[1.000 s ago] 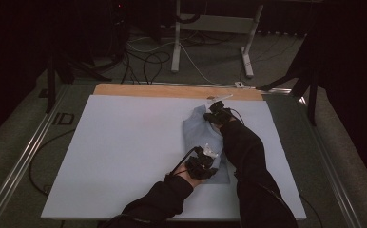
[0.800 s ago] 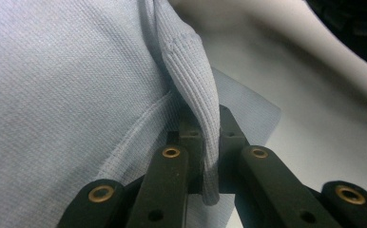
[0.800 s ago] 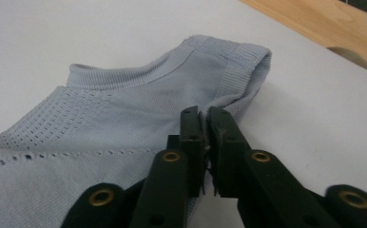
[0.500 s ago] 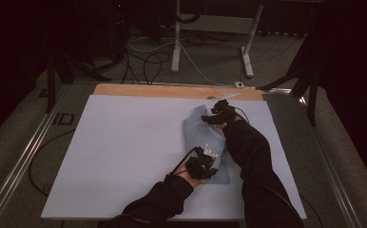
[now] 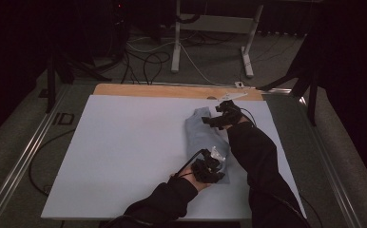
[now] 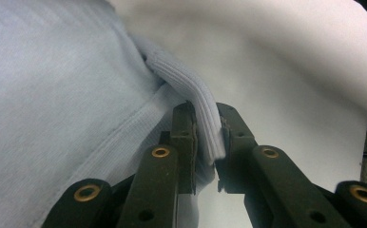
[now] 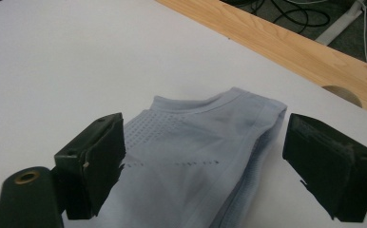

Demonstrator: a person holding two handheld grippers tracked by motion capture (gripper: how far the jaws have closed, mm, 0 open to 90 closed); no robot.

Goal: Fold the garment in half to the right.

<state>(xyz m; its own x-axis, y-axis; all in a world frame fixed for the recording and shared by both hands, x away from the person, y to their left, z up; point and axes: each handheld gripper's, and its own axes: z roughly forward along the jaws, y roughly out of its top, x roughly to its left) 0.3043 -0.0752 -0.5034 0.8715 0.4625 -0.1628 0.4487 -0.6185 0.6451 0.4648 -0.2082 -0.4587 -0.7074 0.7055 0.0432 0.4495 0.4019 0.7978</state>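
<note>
A light blue folded garment lies on the white board, right of the middle. At its near end my left gripper pinches the ribbed hem; the jaws have just been opening a little, and the hem still sits pressed between the pads. My right gripper hovers over the garment's far end. Its jaws have just been opening and stand wide apart, with nothing gripped between the fingertips.
The white board covers the table, with a wooden strip along its far edge and a round hole in it. Metal rails run down both sides. Cables and stand legs lie on the floor beyond.
The right gripper has let go of the garment's far end, opened wide and lifted off it. The left hand has stayed at the near end.
</note>
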